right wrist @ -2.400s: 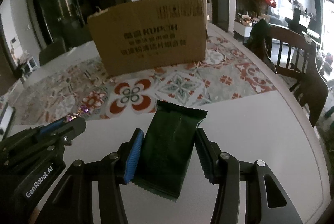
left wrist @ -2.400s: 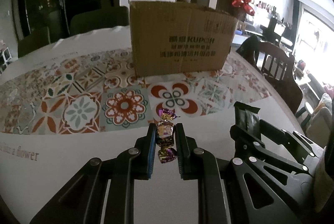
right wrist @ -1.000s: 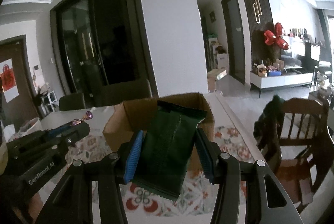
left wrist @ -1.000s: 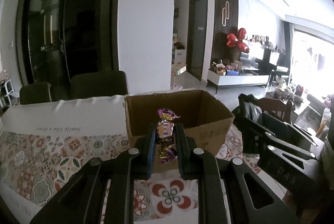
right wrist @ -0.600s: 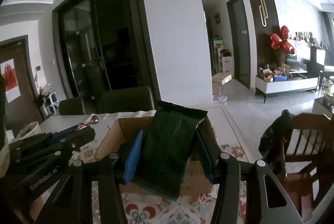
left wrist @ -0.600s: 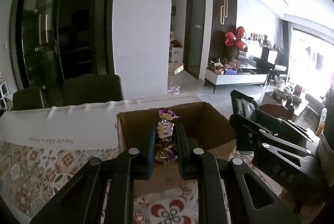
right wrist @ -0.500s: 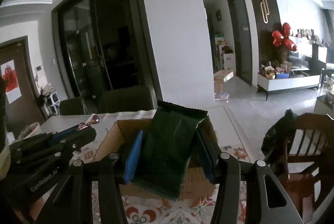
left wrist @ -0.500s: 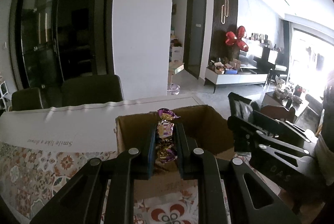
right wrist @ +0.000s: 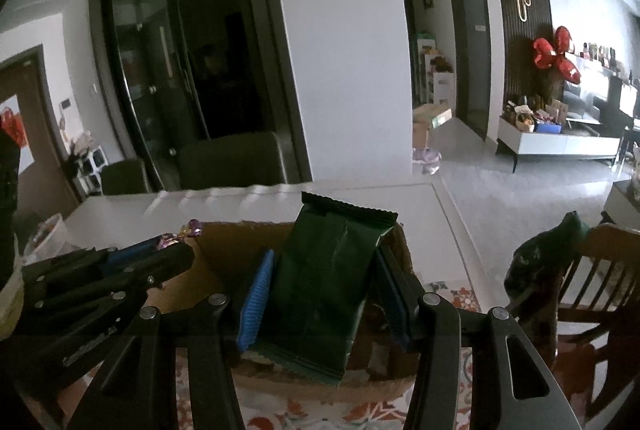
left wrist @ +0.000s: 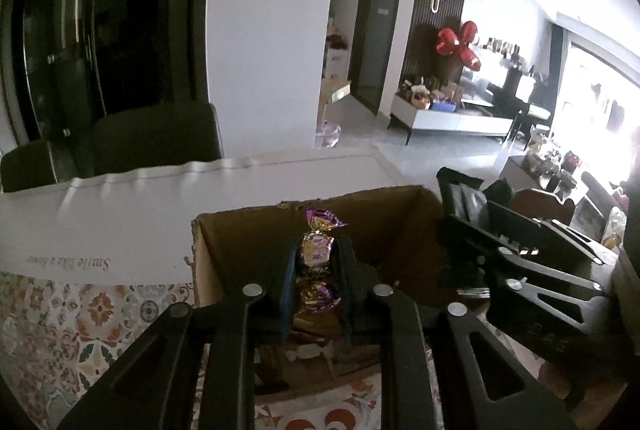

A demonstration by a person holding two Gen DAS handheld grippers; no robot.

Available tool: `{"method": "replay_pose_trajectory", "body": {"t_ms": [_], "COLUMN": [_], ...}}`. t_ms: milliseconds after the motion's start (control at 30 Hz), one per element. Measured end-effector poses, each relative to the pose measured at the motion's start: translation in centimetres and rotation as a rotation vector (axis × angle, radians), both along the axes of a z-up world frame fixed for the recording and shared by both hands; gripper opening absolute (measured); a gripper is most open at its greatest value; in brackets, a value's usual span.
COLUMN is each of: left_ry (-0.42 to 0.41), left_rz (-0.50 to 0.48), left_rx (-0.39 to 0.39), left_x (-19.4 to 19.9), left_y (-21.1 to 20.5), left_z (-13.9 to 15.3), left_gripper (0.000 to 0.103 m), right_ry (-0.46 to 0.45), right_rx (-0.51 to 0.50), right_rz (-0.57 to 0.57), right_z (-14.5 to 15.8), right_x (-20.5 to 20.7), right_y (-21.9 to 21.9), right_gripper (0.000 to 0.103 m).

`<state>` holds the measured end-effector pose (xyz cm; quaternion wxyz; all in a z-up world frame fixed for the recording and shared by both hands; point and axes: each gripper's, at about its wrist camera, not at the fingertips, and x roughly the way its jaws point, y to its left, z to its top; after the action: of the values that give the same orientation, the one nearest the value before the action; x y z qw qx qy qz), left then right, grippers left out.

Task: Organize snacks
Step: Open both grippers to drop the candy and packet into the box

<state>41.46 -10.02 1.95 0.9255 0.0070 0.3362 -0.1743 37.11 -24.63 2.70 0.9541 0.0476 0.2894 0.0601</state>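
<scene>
My left gripper [left wrist: 316, 270] is shut on a purple and gold wrapped candy [left wrist: 318, 250] and holds it over the open top of a brown cardboard box [left wrist: 248, 234]. Several snack wrappers lie in the box bottom [left wrist: 316, 346]. My right gripper [right wrist: 324, 294] is shut on a dark green snack packet [right wrist: 324, 282] and holds it above the same box [right wrist: 224, 250]. The right gripper also shows in the left wrist view [left wrist: 472, 230], over the box's right side. The left gripper shows at the left of the right wrist view [right wrist: 176, 250].
The box stands on a table with a patterned tile cloth [left wrist: 80, 314] and a white cover [left wrist: 120, 213]. Dark chairs [left wrist: 156, 133] stand behind the table. A wooden chair [right wrist: 592, 282] stands to the right.
Both grippers have risen from the table and moved forward over the box opening, each keeping hold of its snack. The box interior now shows below them.
</scene>
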Motion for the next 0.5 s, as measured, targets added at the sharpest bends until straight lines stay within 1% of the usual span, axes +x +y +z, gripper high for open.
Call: {"method": "replay_pose_trajectory", "body": {"t_ms": [33, 100, 167, 200, 233, 267, 367, 433, 500], "left_ry": [0.005, -0.001, -0.015, -0.018, -0.022, -0.027, -0.048, -0.068, -0.094], "left_rz": [0.001, 0.016, 0.041, 0.052, 0.066, 0.075, 0.104, 0.125, 0.141], "left_rx": [0.008, 0.024, 0.04, 0.047, 0.053, 0.054, 0.069, 0.079, 0.085], "left_x": [0.3, 0.3, 0.2, 0.1, -0.1, -0.3, -1.3, -2.4, -3.6], "left_y": [-0.1, -0.1, 0.3, 0.5, 0.7, 1.0, 1.7, 2.0, 2.4], "left_z": [-0.3, -0.5, -0.6, -0.6, -0.6, -0.6, -0.3, -0.1, 0.2], "left_gripper": [0.036, 0.049, 0.053, 0.058, 0.062, 0.063, 0.069, 0.078, 0.084], "right_ry": [0.009, 0.025, 0.046, 0.059, 0.073, 0.078, 0.066, 0.066, 0.055], "right_rx": [-0.002, -0.006, -0.016, -0.023, -0.032, -0.035, -0.048, -0.053, -0.042], "right_rz": [0.002, 0.005, 0.005, 0.003, -0.003, -0.009, -0.034, -0.043, -0.045], "right_z": [-0.2, -0.4, -0.8, -0.9, -1.1, -1.1, -1.2, -1.2, -1.0], "right_x": [0.3, 0.9, 1.5, 1.7, 1.9, 1.8, 1.1, 0.7, -0.3], "right_y": [-0.1, 0.0, 0.0, 0.0, 0.1, 0.1, 0.0, 0.1, 0.3], "right_gripper": [0.052, 0.052, 0.054, 0.057, 0.067, 0.074, 0.074, 0.074, 0.077]}}
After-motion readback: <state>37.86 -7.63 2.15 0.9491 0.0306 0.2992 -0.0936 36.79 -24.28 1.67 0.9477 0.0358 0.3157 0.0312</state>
